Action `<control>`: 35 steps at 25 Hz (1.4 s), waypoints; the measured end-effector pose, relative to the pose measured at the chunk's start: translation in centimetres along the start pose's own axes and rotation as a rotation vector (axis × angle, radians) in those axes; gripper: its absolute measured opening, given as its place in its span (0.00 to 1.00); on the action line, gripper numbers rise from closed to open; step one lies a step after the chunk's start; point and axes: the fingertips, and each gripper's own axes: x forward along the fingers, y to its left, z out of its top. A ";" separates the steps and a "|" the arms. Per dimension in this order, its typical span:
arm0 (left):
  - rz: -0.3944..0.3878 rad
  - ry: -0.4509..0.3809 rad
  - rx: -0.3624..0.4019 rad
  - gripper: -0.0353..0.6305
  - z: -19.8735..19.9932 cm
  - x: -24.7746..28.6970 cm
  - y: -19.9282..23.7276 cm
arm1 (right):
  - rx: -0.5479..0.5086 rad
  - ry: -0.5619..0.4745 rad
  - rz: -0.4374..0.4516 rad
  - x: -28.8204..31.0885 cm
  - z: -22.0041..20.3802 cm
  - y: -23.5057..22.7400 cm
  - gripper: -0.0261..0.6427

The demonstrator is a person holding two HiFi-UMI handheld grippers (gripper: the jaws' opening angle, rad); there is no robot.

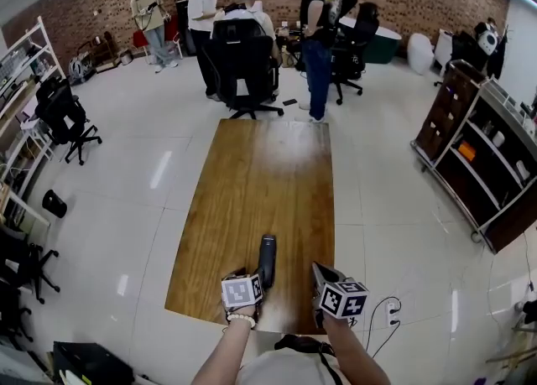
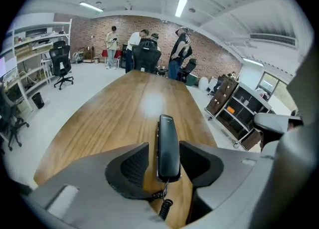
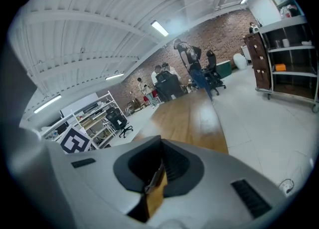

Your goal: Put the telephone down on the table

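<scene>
Two grippers hang over the near end of the long wooden table point(image 2: 99, 118), and the black telephone handset point(image 2: 168, 148) lies lengthwise on the wood, its coiled cord point(image 2: 165, 205) trailing back toward the person. The left gripper point(image 2: 163, 144) is released: its jaws stand apart on either side of the handset, bare wood showing beside the left pad, though the right pad sits so close that contact is hard to rule out. The right gripper point(image 3: 160, 140), just beside it, is clenched on nothing.
</scene>
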 end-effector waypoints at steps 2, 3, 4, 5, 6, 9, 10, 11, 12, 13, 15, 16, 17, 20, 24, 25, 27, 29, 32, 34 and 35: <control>-0.028 -0.036 0.005 0.26 0.3 -1.2 -0.3 | -0.019 0.002 0.002 -0.1 0.0 0.6 0.06; -0.045 -0.060 0.006 0.17 0.5 -1.7 -0.5 | -0.029 0.004 0.003 -0.1 -0.1 1.0 0.06; -0.062 -0.084 0.006 0.14 0.7 -2.4 -0.6 | -0.039 0.004 0.004 -0.2 -0.2 1.3 0.06; -0.079 -0.106 0.007 0.07 0.8 -3.0 -0.8 | -0.049 0.004 0.005 -0.2 -0.2 1.6 0.06; -0.094 -0.123 0.007 0.05 0.9 -3.6 -0.9 | -0.058 0.003 0.006 -0.3 -0.3 2.0 0.06; -0.125 -0.170 0.015 0.05 1.0 -5.6 -1.2 | -0.078 -0.009 0.010 -1.0 -0.5 3.4 0.06; -0.134 -0.189 0.017 0.05 0.9 -6.4 -1.3 | -0.081 -0.014 0.011 -1.3 -0.7 3.9 0.06; -0.143 -0.208 0.018 0.05 0.8 -7.2 -1.3 | -0.084 -0.018 0.012 -1.7 -1.0 4.4 0.06; -0.152 -0.226 0.018 0.05 0.6 -8.0 -1.2 | -0.085 -0.020 0.013 -2.2 -1.5 5.0 0.06; -0.162 -0.240 0.019 0.05 0.3 -8.8 -1.3 | -0.087 -0.020 0.014 -2.7 -2.0 5.6 0.06; -0.187 -0.267 0.020 0.05 -0.4 -10.5 -1.4 | -0.093 -0.016 0.015 -3.8 -3.4 6.8 0.06; -0.200 -0.278 0.021 0.05 -0.9 -11.3 -1.5 | -0.096 -0.014 0.017 -4.5 -4.2 7.5 0.06; -0.212 -0.288 0.021 0.05 -1.6 -12.1 -1.5 | -0.098 -0.012 0.019 -5.2 -5.1 8.1 0.06; -0.238 -0.308 0.009 0.05 -3.6 -14.2 -1.5 | -0.101 -0.014 0.022 -7.5 -7.5 9.7 0.06; -0.248 -0.315 0.008 0.05 -6.6 -17.0 -1.3 | -0.114 -0.009 0.020 -10.5 -10.1 11.5 0.06; -0.254 -0.314 0.012 0.05 -7.4 -17.7 -1.3 | -0.113 -0.011 0.016 -11.4 -10.7 11.9 0.06; -0.263 -0.310 0.023 0.05 -8.9 -18.8 -1.4 | -0.105 -0.023 0.003 -13.1 -11.6 12.5 0.06; -0.272 -0.301 0.027 0.05 -10.0 -19.4 -1.8 | -0.099 -0.036 -0.011 -14.4 -12.2 12.7 0.06; -0.285 -0.286 0.037 0.05 -11.4 -19.8 -2.7 | -0.087 -0.057 -0.021 -16.0 -12.7 12.4 0.06; -0.293 -0.287 0.051 0.05 -11.7 -20.1 -3.4 | -0.077 -0.070 -0.019 -16.8 -12.5 12.0 0.06; -0.295 -0.292 0.057 0.05 -11.7 -20.3 -3.7 | -0.071 -0.074 -0.014 -17.0 -12.4 11.9 0.06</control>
